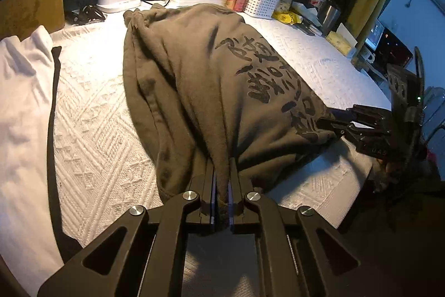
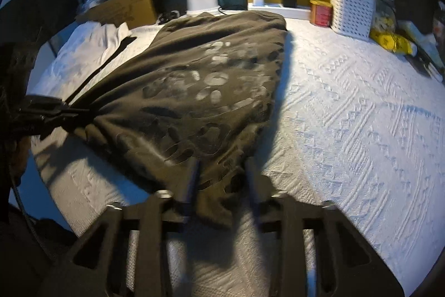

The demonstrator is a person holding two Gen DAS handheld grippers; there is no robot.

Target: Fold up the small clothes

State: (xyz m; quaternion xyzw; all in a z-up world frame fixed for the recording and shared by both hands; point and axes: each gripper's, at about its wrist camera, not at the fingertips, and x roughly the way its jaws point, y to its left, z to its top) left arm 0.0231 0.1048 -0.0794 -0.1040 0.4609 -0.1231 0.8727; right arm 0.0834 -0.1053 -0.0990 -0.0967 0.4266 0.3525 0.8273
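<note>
Left gripper (image 1: 221,185) pinches our olive sweatshirt (image 1: 194,74) mid-cover (image 2: 347,116); right gripper (image 2: 222,171) straddles its hem, jaws apart. White garment (image 1: 22,102) left, basket (image 1: 261,0) behind, open cover right.
</note>
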